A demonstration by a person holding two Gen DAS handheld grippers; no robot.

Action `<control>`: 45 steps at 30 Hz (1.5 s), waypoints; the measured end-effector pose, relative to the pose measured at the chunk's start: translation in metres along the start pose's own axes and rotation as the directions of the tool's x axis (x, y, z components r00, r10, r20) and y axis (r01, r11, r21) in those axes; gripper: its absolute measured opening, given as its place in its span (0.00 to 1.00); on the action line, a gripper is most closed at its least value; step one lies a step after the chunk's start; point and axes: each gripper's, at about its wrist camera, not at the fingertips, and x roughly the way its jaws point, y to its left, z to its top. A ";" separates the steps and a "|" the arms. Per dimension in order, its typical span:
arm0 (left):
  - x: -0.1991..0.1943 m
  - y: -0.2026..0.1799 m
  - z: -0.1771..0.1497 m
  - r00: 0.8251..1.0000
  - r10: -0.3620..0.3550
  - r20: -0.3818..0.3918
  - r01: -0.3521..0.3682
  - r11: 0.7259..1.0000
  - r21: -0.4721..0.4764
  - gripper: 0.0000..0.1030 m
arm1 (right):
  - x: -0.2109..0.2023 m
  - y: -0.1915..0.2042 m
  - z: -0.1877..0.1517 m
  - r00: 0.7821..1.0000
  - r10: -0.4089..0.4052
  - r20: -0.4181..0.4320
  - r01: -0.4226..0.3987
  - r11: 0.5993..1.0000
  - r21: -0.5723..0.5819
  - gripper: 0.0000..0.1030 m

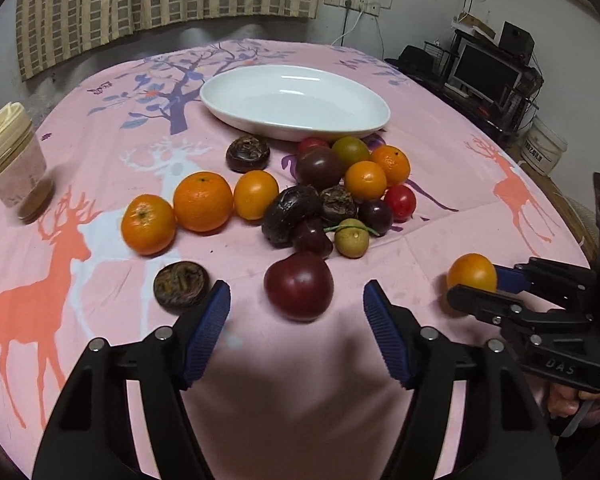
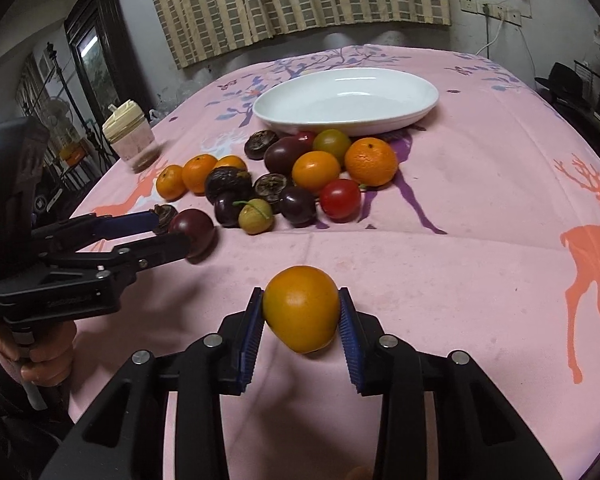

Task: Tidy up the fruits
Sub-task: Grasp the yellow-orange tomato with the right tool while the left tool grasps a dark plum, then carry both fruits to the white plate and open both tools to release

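A dark red plum [image 1: 299, 286] lies on the pink tablecloth between the fingers of my left gripper [image 1: 297, 293]. The blue pads stand clear of it on both sides, so the gripper is open. In the right wrist view the left gripper [image 2: 172, 232] straddles the same plum [image 2: 194, 234]. My right gripper [image 2: 301, 300] is shut on a yellow-orange fruit [image 2: 301, 308], both pads pressed against its sides just above the cloth. The left wrist view shows that fruit [image 1: 471, 276] in the right gripper [image 1: 474, 286] at the right.
A white oval dish [image 1: 292, 108] sits empty at the back. In front of it lie several mandarins, tomatoes, dark plums and brown wrinkled fruits [image 1: 332, 196]. A lidded cup [image 1: 16, 160] stands at the left edge. A person's hands hold both grippers.
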 end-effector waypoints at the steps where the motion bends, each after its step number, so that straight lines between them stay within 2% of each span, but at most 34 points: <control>1: 0.004 -0.001 0.002 1.000 0.004 -0.008 -0.004 1.000 0.002 0.65 | 0.000 -0.002 0.000 1.000 0.003 0.003 -0.003 1.000 0.005 0.36; 3: 0.010 -0.002 0.004 1.000 0.006 -0.022 -0.006 1.000 0.008 0.65 | 0.000 -0.006 0.000 1.000 0.011 0.006 -0.011 1.000 0.012 0.36; 5: 0.016 -0.005 0.006 0.999 0.004 -0.038 -0.004 1.000 0.016 0.59 | 0.000 -0.008 0.000 1.000 0.019 0.008 -0.019 1.000 0.016 0.36; 7: 0.020 -0.004 0.006 0.998 -0.006 -0.057 0.007 1.000 0.013 0.46 | 0.000 -0.010 0.001 1.000 0.026 0.009 -0.026 1.000 0.018 0.36; 9: 0.024 -0.003 0.005 0.998 0.001 -0.068 0.000 1.000 0.011 0.40 | 0.000 -0.011 0.002 0.999 0.029 0.012 -0.030 0.999 0.020 0.36; 11: 0.026 -0.001 0.005 0.997 -0.005 -0.077 0.005 1.000 0.000 0.38 | -0.001 -0.013 0.003 0.999 0.033 0.014 -0.033 0.999 0.023 0.36; 16: 0.021 0.007 0.007 0.995 -0.046 -0.094 0.044 0.999 -0.019 0.38 | -0.002 -0.016 0.016 0.999 0.037 0.017 -0.037 0.999 0.006 0.36; 20: 0.008 0.018 0.029 0.993 -0.094 -0.065 0.093 0.996 -0.019 0.38 | -0.008 -0.017 0.048 0.998 0.037 0.056 -0.035 0.999 -0.033 0.36; 25: 0.007 0.030 0.096 0.992 -0.122 0.001 0.122 0.992 0.019 0.38 | 0.011 -0.030 0.118 0.993 0.038 0.111 -0.033 0.999 -0.042 0.36; 27: 0.021 0.032 0.128 0.993 -0.119 0.013 0.118 0.992 0.040 0.38 | 0.031 -0.040 0.145 0.995 0.029 0.099 -0.027 0.999 -0.025 0.36; 31: 0.073 0.040 0.183 0.994 -0.105 -0.032 0.106 0.994 0.025 0.38 | 0.088 -0.059 0.191 0.999 -0.044 0.031 0.045 0.999 -0.029 0.36; 34: 0.110 0.045 0.202 0.994 -0.074 -0.077 0.076 0.997 0.018 0.38 | 0.116 -0.065 0.204 0.998 -0.059 -0.011 0.059 0.998 -0.033 0.36; 38: 0.145 0.047 0.211 0.988 -0.053 -0.145 0.057 0.998 0.020 0.38 | 0.139 -0.067 0.208 0.996 -0.065 -0.054 0.063 0.997 -0.033 0.36; 44: 0.164 0.049 0.209 0.981 -0.043 -0.188 0.046 0.999 0.013 0.39 | 0.150 -0.064 0.201 0.993 -0.076 -0.086 0.072 0.996 -0.051 0.37; 45: 0.164 0.049 0.209 0.983 -0.033 -0.182 0.036 0.999 0.014 0.44 | 0.149 -0.063 0.202 0.993 -0.079 -0.083 0.075 0.996 -0.052 0.43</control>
